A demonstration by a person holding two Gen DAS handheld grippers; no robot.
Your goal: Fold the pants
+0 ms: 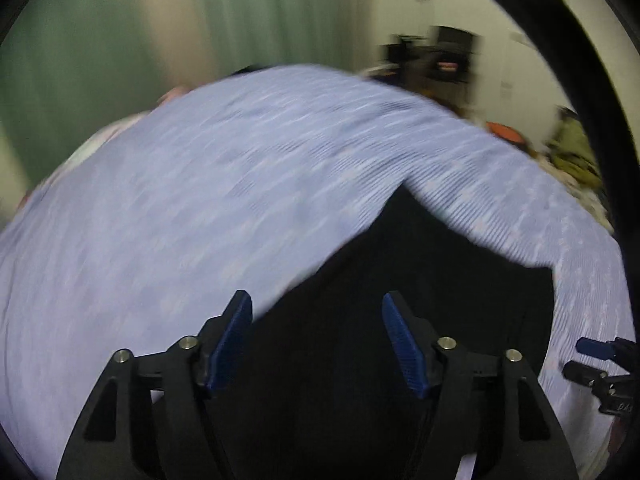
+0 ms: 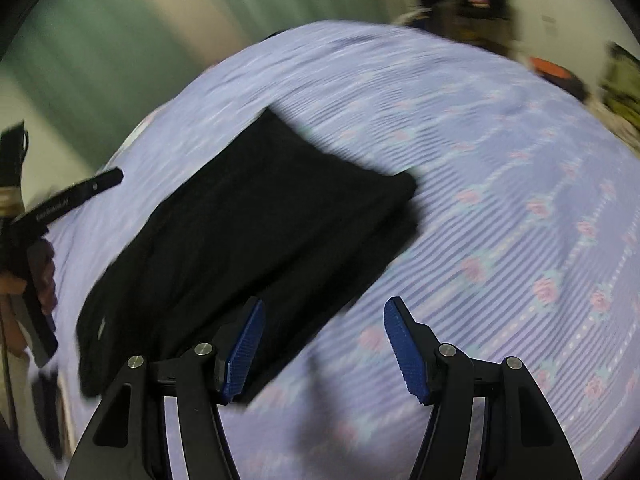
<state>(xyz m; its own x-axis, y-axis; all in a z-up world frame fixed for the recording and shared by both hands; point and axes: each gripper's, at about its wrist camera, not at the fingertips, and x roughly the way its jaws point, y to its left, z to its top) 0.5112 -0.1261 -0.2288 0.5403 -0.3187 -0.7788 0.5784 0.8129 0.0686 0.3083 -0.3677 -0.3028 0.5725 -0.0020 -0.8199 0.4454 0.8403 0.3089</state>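
Note:
The black pants lie folded into a compact rectangle on the lavender flowered bedsheet. In the left wrist view the pants fill the lower middle. My left gripper is open and empty, just above the pants; it also shows at the left edge of the right wrist view. My right gripper is open and empty, over the near right edge of the pants and the sheet. Its fingertips show at the right edge of the left wrist view. Both views are motion-blurred.
Green curtains hang behind the bed. Dark furniture and a pile of orange and yellow-green items stand at the far right. The sheet spreads wide to the left and right of the pants.

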